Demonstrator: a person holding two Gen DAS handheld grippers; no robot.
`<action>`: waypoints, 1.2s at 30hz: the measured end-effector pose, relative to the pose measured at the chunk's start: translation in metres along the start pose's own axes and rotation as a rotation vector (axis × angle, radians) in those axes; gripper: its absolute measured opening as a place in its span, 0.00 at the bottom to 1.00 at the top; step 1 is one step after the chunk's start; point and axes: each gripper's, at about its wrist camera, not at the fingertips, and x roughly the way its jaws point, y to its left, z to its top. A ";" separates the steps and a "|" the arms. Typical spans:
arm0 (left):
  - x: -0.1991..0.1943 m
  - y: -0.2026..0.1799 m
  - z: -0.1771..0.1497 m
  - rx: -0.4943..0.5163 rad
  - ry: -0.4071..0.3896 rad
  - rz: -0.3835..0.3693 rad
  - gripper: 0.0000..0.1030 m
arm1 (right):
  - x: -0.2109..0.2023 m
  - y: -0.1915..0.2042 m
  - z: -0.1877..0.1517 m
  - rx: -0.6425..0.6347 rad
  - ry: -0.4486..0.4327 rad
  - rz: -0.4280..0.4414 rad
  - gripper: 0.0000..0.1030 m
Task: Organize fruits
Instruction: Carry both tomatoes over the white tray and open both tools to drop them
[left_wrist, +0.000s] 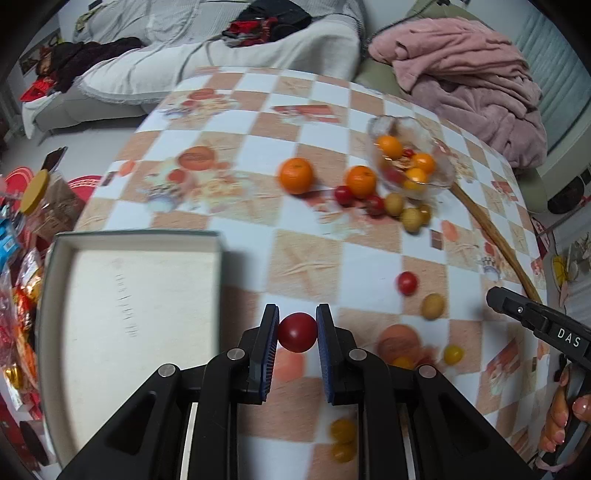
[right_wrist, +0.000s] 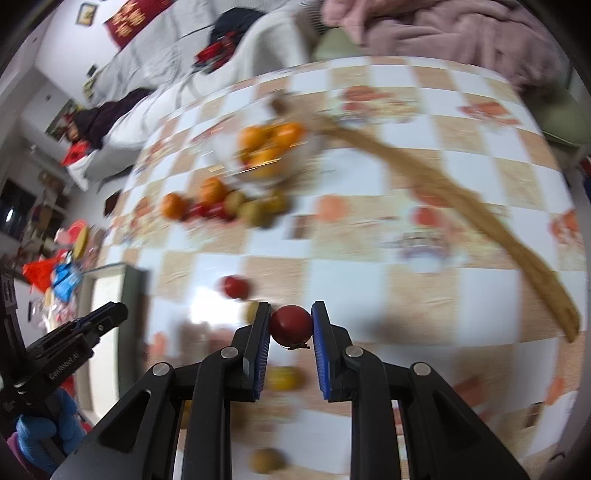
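Left gripper: my left gripper (left_wrist: 297, 332) was clenched on a red cherry tomato (left_wrist: 297, 332), pads pressing its two sides, so the fruit sat lifted clear of the surface (left_wrist: 332, 254) instead of rolling on it.
Right gripper: my right gripper (right_wrist: 290, 325) was likewise clamped on a second red cherry tomato (right_wrist: 290, 326), stem end turned down toward me, held off the checked cloth.
Why both loaded: I judged I had taken one red tomato per gripper so a single trip would sort two fruits of the same kind.
Tray: the shallow white box (left_wrist: 140, 314) lay empty just left of my left gripper, near the surface's edge; I read it as the likely place for the red ones, though I could not be sure.
Glass bowl: the bowl (left_wrist: 410, 158) stood far across the surface holding oranges and a few small fruits, with two loose oranges (left_wrist: 296, 175), red tomatoes and yellowish fruits bunched just beside it.
Strays: one red tomato (left_wrist: 407, 282) and several yellow tomatoes (left_wrist: 453, 353) lay scattered near my grippers, not yet sorted.
Wooden stick: a long wooden stick (right_wrist: 480, 221) lay slanted from the bowl toward the right edge.
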 end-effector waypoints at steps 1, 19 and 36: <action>-0.004 0.011 -0.003 -0.005 -0.005 0.010 0.21 | 0.005 0.018 -0.001 -0.022 0.006 0.009 0.24; -0.007 0.173 -0.060 -0.135 0.055 0.182 0.21 | 0.085 0.237 -0.027 -0.295 0.139 0.147 0.23; -0.002 0.181 -0.072 -0.105 0.036 0.247 0.75 | 0.133 0.260 -0.039 -0.387 0.227 0.058 0.43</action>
